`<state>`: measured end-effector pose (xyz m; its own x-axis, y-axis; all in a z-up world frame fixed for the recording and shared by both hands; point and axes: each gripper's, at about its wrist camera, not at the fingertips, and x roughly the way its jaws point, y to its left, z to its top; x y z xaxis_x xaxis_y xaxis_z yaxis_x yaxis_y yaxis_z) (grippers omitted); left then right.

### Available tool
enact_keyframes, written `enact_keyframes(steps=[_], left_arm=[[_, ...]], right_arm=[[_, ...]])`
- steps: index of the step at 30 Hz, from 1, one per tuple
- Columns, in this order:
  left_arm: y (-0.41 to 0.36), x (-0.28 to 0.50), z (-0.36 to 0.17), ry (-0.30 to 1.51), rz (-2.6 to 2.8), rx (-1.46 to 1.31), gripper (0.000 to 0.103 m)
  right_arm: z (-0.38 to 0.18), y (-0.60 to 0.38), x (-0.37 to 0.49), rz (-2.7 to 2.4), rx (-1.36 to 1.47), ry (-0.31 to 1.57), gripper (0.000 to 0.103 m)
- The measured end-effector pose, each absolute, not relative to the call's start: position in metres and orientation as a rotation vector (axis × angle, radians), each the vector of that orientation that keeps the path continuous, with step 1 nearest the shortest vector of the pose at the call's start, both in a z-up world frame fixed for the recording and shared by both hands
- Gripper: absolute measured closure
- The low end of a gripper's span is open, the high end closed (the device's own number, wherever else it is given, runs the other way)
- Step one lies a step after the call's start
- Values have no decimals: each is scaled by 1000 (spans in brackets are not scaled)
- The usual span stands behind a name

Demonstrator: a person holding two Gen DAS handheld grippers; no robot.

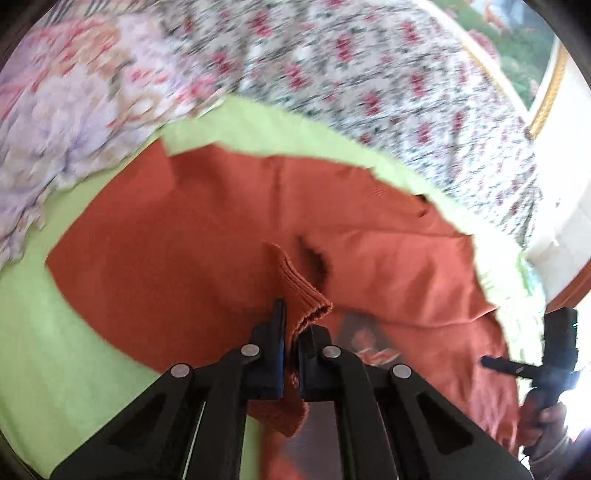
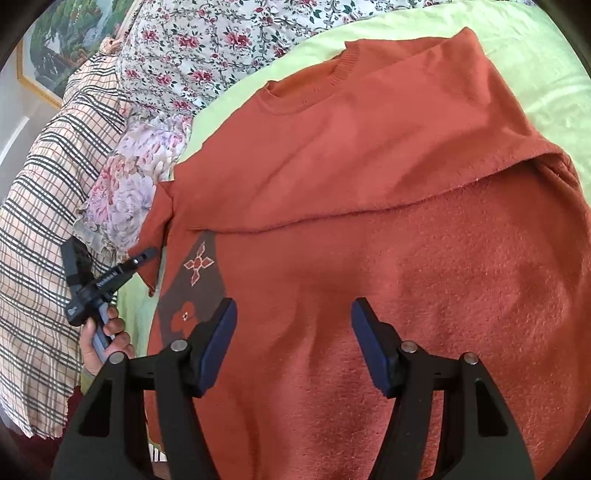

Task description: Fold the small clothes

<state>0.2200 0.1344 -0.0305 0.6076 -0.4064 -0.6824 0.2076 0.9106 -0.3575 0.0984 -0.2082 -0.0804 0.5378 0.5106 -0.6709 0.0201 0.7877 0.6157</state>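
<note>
Sweater: my orange knit sweater (image 2: 332,177) lies spread on the green sheet (image 2: 461,22) of the bed, filling the middle of both views, its neckline toward the top of the right wrist view.
Fold so far: 1 flap is already turned over, its edge running across the middle of that view; I judge the folding partly done.
Left gripper (image 1: 291,343): clamped shut on the ribbed cuff (image 1: 306,295), bottom centre of its view.
Right gripper (image 2: 293,343): jaws apart, nothing between them, hovering over the fuzzy lower body.
Handling: soft, light and floppy, I expect; it will sag and drag, not slide.
Where to hold: ribbed cuffs, hem or collar, where the knit is thicker.
Risk: pulling 1 sleeve could shift the flap.
Surroundings: floral bedding (image 2: 221,48) at the upper left.
</note>
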Motion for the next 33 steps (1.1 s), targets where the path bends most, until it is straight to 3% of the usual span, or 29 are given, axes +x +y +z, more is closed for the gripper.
enact_keyframes(steps=[8, 15, 17, 18, 21, 22, 28, 33], left_arm=[[29, 240, -2, 799, -586, -272, 101], [-91, 275, -57, 945, -688, -190, 99], [-99, 272, -69, 984, -671, -146, 90], [-96, 266, -71, 987, -660, -135, 79], [-66, 242, -59, 944, -601, -117, 32], [-52, 234, -53, 913, -571, -112, 28], [49, 202, -36, 839, -299, -65, 27], [120, 212, -62, 915, -118, -113, 27]], right_arm=[[-75, -223, 93, 298, 653, 935, 38], [-77, -251, 94, 231, 710, 897, 38], [-76, -254, 96, 223, 706, 885, 38], [-75, -256, 97, 224, 697, 878, 38], [-70, -255, 105, 229, 670, 847, 38], [-70, -254, 108, 228, 662, 844, 38], [-83, -227, 158, 247, 589, 868, 37], [-96, -206, 189, 182, 508, 895, 40]])
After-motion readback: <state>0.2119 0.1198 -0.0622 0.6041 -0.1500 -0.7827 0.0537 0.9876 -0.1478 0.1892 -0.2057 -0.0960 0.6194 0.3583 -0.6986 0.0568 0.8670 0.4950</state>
